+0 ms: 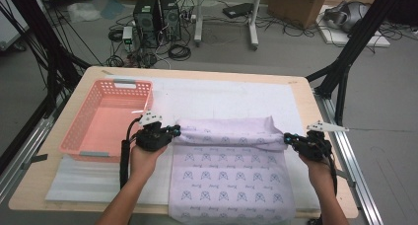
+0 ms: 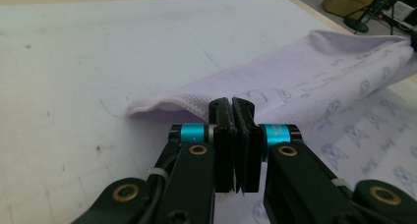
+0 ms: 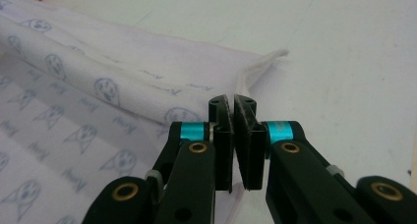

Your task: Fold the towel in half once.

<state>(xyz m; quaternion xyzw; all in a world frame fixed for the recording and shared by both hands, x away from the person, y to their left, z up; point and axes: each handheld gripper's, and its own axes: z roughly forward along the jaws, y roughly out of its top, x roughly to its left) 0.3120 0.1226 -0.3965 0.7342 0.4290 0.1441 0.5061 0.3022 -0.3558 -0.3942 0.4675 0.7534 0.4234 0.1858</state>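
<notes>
A pale lilac towel (image 1: 231, 170) printed with small blue faces lies on the white mat, its near part hanging over the table's front edge. Its far edge is doubled back toward me in a raised fold (image 1: 226, 133). My left gripper (image 1: 176, 131) is shut on the fold's left corner; in the left gripper view the towel (image 2: 305, 81) runs away to the right from the pinched jaws (image 2: 231, 105). My right gripper (image 1: 287, 137) is shut on the fold's right corner, and the right gripper view has the towel's hem (image 3: 255, 69) rising from its closed jaws (image 3: 232, 102).
A pink plastic basket (image 1: 79, 131) stands empty at the table's left side, just left of my left gripper. The white mat (image 1: 222, 96) covers the table beyond the towel. Black frame posts flank the table; computers, cables and boxes sit on the floor behind.
</notes>
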